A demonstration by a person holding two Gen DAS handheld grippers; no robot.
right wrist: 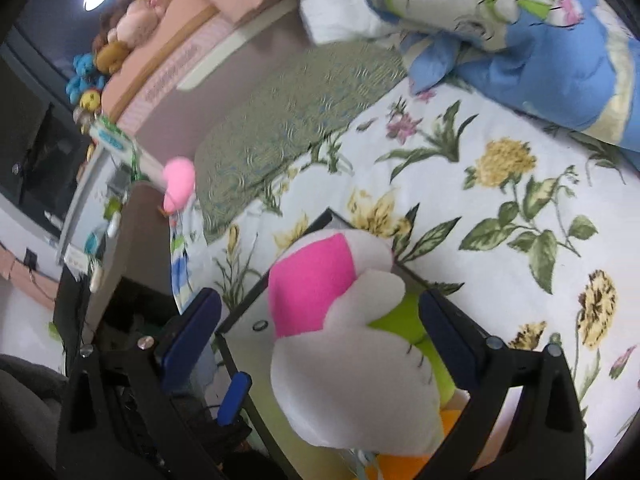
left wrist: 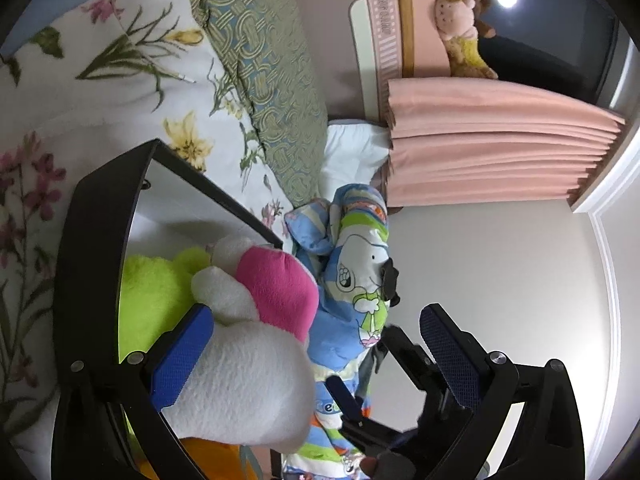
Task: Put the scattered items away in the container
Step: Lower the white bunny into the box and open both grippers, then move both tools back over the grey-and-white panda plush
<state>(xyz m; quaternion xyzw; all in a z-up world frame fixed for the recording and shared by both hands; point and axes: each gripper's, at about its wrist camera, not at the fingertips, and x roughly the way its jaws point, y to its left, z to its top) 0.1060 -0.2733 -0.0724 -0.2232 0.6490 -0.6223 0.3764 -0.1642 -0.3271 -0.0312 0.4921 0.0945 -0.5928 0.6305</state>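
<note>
The white-and-pink plush toy (left wrist: 248, 344) lies atop a green plush (left wrist: 152, 300) in the black-rimmed container (left wrist: 100, 216) on the flowered bed (right wrist: 480, 208) — released, I judge, since the left tongs (left wrist: 320, 364) and right tongs (right wrist: 320, 344) both stand apart, clamping nothing.

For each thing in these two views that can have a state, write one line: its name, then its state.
Left gripper: open, white plush toy between its fingers.
Right gripper: open, toy between its fingers.
White plush toy: over the container, above the green toy.
Green plush toy: lying in the container.
Container: open-topped, on the floral bedspread.
Cartoon-print quilt: bunched up on the bed.
</note>
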